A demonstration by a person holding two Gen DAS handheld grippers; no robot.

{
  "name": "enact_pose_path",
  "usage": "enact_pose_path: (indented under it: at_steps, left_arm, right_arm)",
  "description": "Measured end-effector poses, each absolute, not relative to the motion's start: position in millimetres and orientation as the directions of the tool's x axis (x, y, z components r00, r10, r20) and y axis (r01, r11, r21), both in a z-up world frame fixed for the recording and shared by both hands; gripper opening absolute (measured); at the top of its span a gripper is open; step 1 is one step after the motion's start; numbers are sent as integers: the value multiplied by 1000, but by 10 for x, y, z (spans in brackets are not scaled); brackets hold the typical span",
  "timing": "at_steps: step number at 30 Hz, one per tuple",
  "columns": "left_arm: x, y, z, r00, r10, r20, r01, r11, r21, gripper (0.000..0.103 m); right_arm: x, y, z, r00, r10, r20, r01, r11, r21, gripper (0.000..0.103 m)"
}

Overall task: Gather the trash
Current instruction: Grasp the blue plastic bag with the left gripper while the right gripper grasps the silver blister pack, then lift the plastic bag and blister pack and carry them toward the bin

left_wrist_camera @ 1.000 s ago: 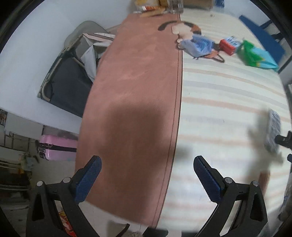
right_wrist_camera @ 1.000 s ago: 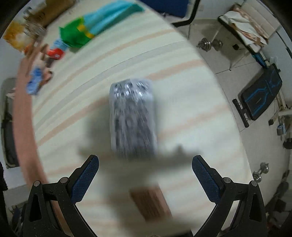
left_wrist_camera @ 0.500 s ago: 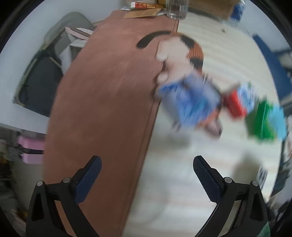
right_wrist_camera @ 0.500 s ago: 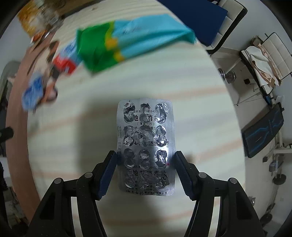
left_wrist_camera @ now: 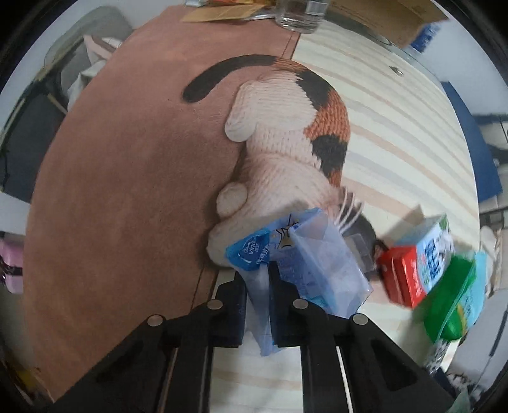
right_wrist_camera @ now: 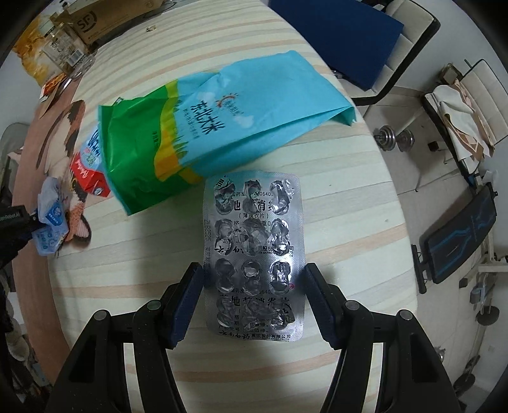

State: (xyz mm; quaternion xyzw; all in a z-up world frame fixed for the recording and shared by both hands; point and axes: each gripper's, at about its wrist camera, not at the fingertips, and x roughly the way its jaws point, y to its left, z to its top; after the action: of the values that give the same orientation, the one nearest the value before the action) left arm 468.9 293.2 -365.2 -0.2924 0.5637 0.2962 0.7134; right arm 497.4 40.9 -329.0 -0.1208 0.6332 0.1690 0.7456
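Blister pack (right_wrist_camera: 254, 254), silver, pockets burst, sits lower centre of right wrist view, lengthwise betw. the right gripper (right_wrist_camera: 254, 301) pads; both pads press its long edges, so it's gripped. Its far end is just beside the lower edge of the rice bag (right_wrist_camera: 222, 117), teal/green, lying diag. across upper centre. Bag's open green mouth points left, overlapping the red carton (right_wrist_camera: 87, 174). Bare striped cloth (right_wrist_camera: 343, 197) right of the pack up to the table edge; more bare cloth at lower left.

Left wrist view: left gripper (left_wrist_camera: 257, 286) clamped tight on a clear blue wrapper (left_wrist_camera: 304, 263), centre-bottom of frame. Wrapper fans out to the right past the fingers, toward the carton (left_wrist_camera: 412, 267) and bag (left_wrist_camera: 454, 295) at right edge, both blurred. Wrapper's far end overlaps a knitted cat mat (left_wrist_camera: 285, 143) that straddles the seam betw. brown mat (left_wrist_camera: 127, 190) and striped cloth. Brown mat is open across the left half. Glass (left_wrist_camera: 298, 16) and cardboard at top edge.
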Motion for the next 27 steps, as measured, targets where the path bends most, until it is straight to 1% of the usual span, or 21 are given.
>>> enact_pose_path:
  at_steps: [5, 9, 13, 15, 17, 19, 27]
  left_arm:
    - [4252, 2494, -3543, 160, 119, -980, -703, 711, -29, 8]
    - [3601, 1959, -3568, 96, 77, -992, -688, 726, -10, 8]
    - [3191, 1516, -3605, 55, 38, -998, -670, 743, -9, 8]
    - [3079, 1378, -3643, 41, 17, -999, -660, 751, -15, 9]
    - [3037, 1312, -3631, 44, 42, -998, -650, 760, 3, 8]
    - [3069, 1328, -3620, 42, 38, -998, -655, 756, 1, 8]
    - [3034, 1322, -3531, 40, 35, -999, -662, 750, 0, 9]
  right_arm:
    - [4798, 344, -3291, 93, 110, -990, -467, 882, 54, 67]
    - [4527, 189, -3353, 45, 82, -996, -525, 850, 46, 67]
    - [4186, -9, -3429, 26, 27, -999, -583, 813, 7, 67]
    - [4065, -76, -3460, 29, 4, -1000, -602, 798, -14, 67]
    - [3995, -87, -3468, 43, -13, -999, -617, 786, -36, 67]
    - [3989, -66, -3469, 50, -21, -999, -619, 784, -47, 67]
    - [4052, 8, -3478, 37, -34, -999, -609, 792, -49, 67]
